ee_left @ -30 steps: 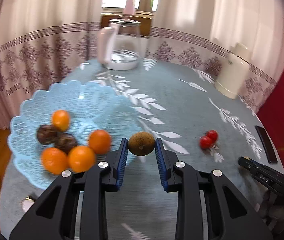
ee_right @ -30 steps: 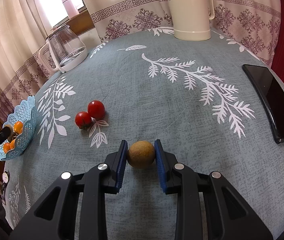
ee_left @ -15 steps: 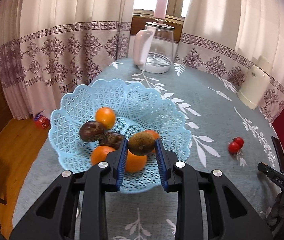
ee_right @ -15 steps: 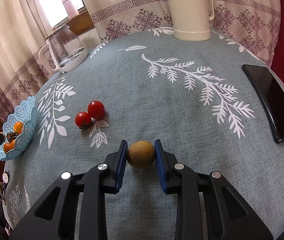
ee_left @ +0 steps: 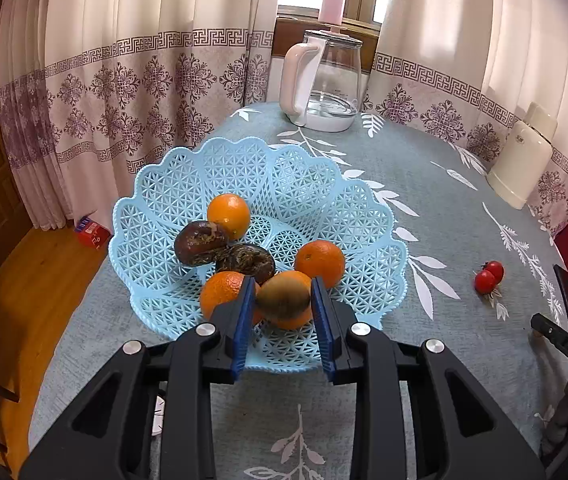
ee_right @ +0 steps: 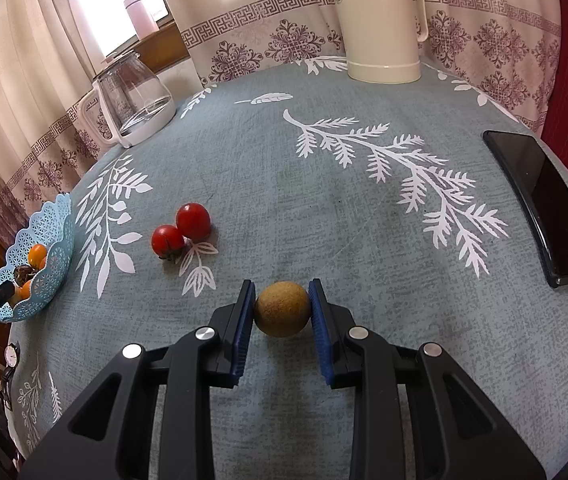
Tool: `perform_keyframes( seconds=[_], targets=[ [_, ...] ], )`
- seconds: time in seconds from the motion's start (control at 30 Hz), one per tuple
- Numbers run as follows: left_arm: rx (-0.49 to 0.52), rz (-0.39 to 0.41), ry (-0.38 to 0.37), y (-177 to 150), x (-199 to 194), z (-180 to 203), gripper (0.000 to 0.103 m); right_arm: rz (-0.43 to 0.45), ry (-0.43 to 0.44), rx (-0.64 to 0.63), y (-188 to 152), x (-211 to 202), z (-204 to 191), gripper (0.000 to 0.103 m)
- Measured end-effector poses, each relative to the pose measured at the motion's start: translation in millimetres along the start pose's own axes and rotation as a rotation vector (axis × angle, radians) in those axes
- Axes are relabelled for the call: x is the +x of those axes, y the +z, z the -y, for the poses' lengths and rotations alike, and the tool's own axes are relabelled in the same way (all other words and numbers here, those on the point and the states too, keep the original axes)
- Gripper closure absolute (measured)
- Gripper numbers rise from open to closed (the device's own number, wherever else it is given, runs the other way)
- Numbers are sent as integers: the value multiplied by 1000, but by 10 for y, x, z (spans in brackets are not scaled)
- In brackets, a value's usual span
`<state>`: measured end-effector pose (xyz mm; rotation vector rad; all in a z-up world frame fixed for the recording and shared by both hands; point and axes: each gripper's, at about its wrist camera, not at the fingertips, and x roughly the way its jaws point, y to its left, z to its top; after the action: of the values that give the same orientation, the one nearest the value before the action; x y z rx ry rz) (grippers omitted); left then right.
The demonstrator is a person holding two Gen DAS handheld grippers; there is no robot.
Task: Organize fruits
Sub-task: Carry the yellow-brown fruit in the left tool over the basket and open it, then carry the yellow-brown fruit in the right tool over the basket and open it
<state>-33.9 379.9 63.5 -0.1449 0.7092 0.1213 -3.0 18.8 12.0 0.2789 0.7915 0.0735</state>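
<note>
Your left hand-held gripper (ee_left: pixel 283 302) pinches a round brown kiwi (ee_left: pixel 284 295) over the light blue lacy plastic basket (ee_left: pixel 243 172), ready to drop it beside the oranges (ee_left: pixel 228 216). Your right hand-held gripper (ee_right: pixel 282 309) squeezes another fuzzy brown kiwi (ee_right: pixel 282 308) low over the bench (ee_right: pixel 364 208), near two small red tomatoes (ee_right: pixel 181 227).

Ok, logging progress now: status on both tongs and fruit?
Left tongs shut on kiwi over basket. Right tongs shut on second kiwi. Tomatoes remain on table. Nothing blocking.

A home dining room: patterned curtains (ee_left: pixel 143 80), leaf-print tablecloth (ee_right: pixel 364 200), glass kettle (ee_left: pixel 324 84), cream thermos (ee_right: pixel 380 20).
</note>
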Motion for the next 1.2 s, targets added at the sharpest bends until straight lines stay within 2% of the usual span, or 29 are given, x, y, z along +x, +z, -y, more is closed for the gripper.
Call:
perform_keyframes(
  seconds=[0.37, 0.4, 0.47, 0.53, 0.6, 0.7, 1.0, 1.2],
  targets=[
    [-43, 23, 13, 58, -77, -143, 71, 9, 15, -12, -4, -43, -80, 75],
    [-48, 26, 15, 61, -86, -149, 62, 9, 17, -13, -7, -43, -88, 75],
    [-54, 37, 25, 66, -108, -157, 49, 7, 28, -13, -9, -44, -114, 75],
    [-62, 41, 26, 77, -123, -175, 42, 4, 41, -15, -13, -49, -149, 75],
    [-78, 49, 30, 89, -144, -202, 30, 3, 51, -22, -15, -52, -198, 75],
    [-91, 58, 38, 106, -172, -237, 24, 3, 73, -37, 3, -56, -304, 75],
    [-126, 81, 46, 149, -246, -341, 20, 8, 171, -147, 105, -62, -915, 75],
    [-137, 89, 45, 167, -271, -375, 20, 7, 260, -254, 115, -47, -1531, 75]
  ],
)
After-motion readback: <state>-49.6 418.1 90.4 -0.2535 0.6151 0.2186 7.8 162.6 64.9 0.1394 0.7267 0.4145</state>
